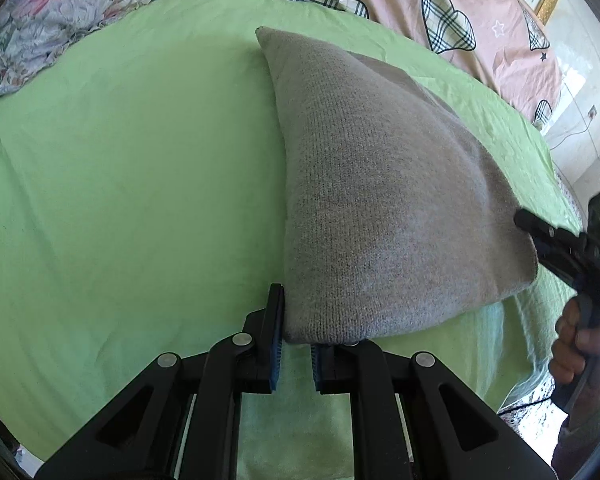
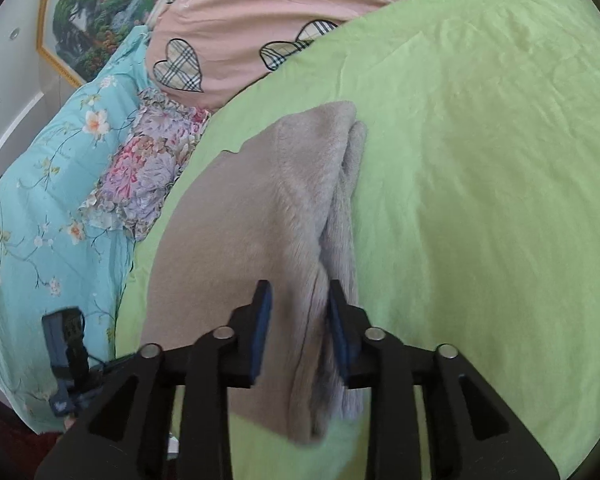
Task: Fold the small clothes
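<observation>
Soft, limp and light, the grey knit garment (image 1: pixel 384 200) hangs lifted over the green bed sheet (image 1: pixel 120 168), both tools, left tool (image 1: pixel 294 344) and right tool (image 2: pixel 298 328), apparently clamped on its corners.

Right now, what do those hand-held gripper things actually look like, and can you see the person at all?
Each hand-held gripper, left and right, is matte black plastic: angular linkage arms with triangular cut-outs, round silver pins at the joints, and blue ribbed pads lining the fingers. The left view shows the right one's pistol-style handle in a bare hand, with a greenish-grey sleeve and a thin black cable below.
</observation>
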Available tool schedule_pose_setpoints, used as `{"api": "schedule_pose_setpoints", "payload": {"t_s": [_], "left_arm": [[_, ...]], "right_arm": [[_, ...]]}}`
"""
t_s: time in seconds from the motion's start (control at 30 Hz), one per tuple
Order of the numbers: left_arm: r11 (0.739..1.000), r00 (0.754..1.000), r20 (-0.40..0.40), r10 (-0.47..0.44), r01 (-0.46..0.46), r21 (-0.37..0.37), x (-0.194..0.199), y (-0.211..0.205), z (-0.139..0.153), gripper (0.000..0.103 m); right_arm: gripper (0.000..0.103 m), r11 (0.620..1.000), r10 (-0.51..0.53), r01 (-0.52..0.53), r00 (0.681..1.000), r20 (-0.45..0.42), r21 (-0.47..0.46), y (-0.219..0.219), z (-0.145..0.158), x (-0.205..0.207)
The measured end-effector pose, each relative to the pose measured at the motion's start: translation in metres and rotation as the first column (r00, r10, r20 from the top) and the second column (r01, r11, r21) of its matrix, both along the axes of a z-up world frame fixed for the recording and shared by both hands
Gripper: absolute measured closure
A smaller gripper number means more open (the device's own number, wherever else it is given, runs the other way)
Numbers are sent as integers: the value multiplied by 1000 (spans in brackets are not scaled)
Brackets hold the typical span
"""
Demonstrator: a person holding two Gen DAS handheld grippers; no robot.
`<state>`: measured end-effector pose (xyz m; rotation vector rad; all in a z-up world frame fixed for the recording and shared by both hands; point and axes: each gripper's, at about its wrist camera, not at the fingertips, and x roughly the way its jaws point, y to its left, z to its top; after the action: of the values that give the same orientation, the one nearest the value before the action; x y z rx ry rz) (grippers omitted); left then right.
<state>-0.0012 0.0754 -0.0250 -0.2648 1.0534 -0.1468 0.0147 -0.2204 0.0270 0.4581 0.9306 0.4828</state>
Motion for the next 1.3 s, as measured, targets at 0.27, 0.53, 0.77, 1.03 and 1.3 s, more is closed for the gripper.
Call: {"api": "schedule_pose_setpoints", "payload": {"t_s": [0.27, 0.53, 0.77, 1.03, 1.3], "left_arm": [[1000, 1000, -14, -25, 26, 6, 0, -3, 0, 92], [977, 975, 66, -214, 213, 16, -22, 5, 34, 89], [965, 955, 185, -230, 249, -85, 4, 9, 75, 86], [959, 941, 254, -223, 258, -118, 68, -6, 97, 58], [973, 966, 161, -204, 218, -74, 104, -21, 46, 77]], "right_arm": [[95, 978, -21, 12, 999, -41, -208, -3, -23, 4], [82, 984, -72, 69, 997, -14, -165, -20, 8, -10], [80, 993, -63, 69, 996, 57, -101, -4, 42, 12], [75, 993, 32, -23, 997, 72, -118, 43, 50, 45], [78, 985, 28, -34, 999, -34, -167, 50, 6, 73]]}}
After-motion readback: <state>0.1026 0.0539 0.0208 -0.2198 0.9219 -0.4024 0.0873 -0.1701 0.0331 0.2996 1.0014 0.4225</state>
